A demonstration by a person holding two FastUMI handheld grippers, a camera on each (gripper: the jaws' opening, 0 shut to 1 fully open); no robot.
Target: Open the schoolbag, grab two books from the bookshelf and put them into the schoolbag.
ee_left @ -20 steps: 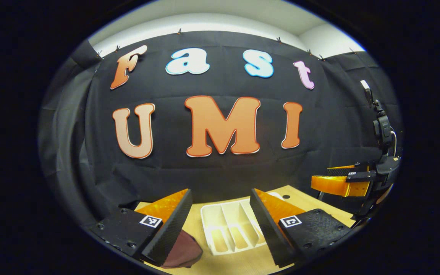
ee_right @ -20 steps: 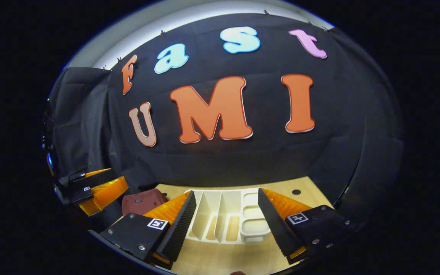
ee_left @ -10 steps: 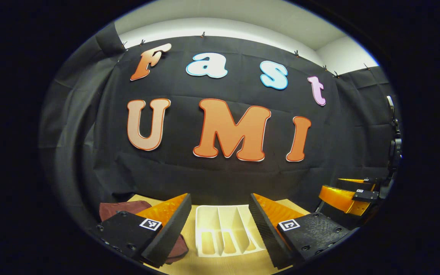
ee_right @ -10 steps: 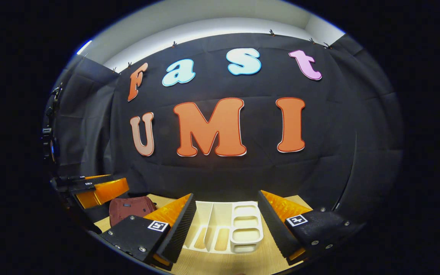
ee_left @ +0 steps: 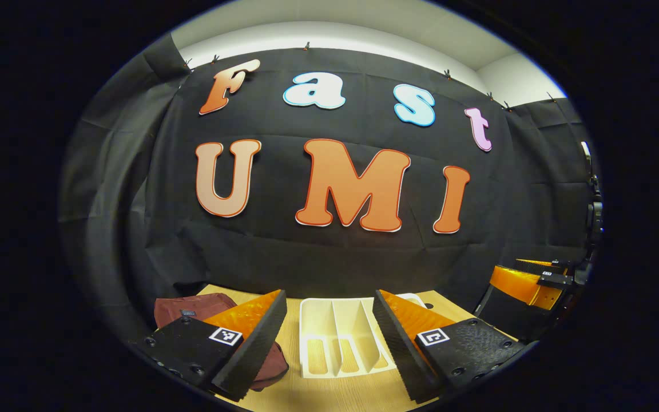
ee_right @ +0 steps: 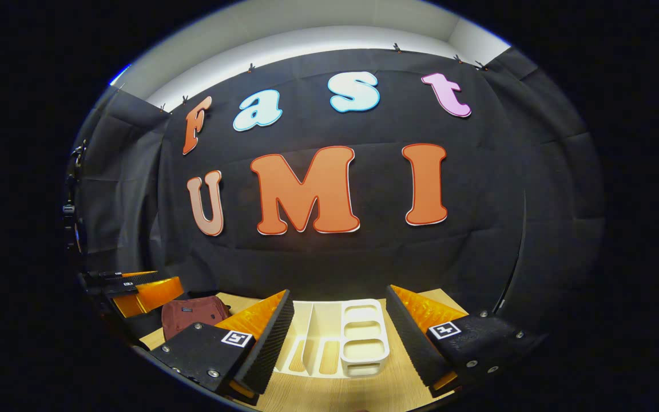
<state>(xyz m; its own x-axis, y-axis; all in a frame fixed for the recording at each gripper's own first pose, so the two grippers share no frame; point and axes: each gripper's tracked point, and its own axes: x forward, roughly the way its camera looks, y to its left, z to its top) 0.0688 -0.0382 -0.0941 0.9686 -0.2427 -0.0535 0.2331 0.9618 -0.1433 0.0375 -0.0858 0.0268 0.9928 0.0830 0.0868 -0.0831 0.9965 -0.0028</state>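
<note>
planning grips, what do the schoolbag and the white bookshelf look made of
Schoolbag: looks like soft matte maroon fabric; it slumps and creases. Bookshelf: probably moulded plastic, smooth off-white with rounded thin dividers. Table: light wood-grain surface, possibly laminate.

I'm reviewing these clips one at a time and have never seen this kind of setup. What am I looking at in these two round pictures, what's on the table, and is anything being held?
No robot arm here: a person holds a two-finger gripper in each hand, and a fisheye camera rides on each one, looking forward along its fingers. In the left gripper view, the left gripper shows at the bottom, fingers spread apart with nothing between them. The right gripper looks the same in the right gripper view: open and empty. Each view also catches the other gripper off at its edge.

On the wooden table lie a dark red schoolbag, to the left, and a white divided bookshelf rack in the middle. I can't make out any books in it from here. Both grippers hover above the table, touching neither item.
</note>
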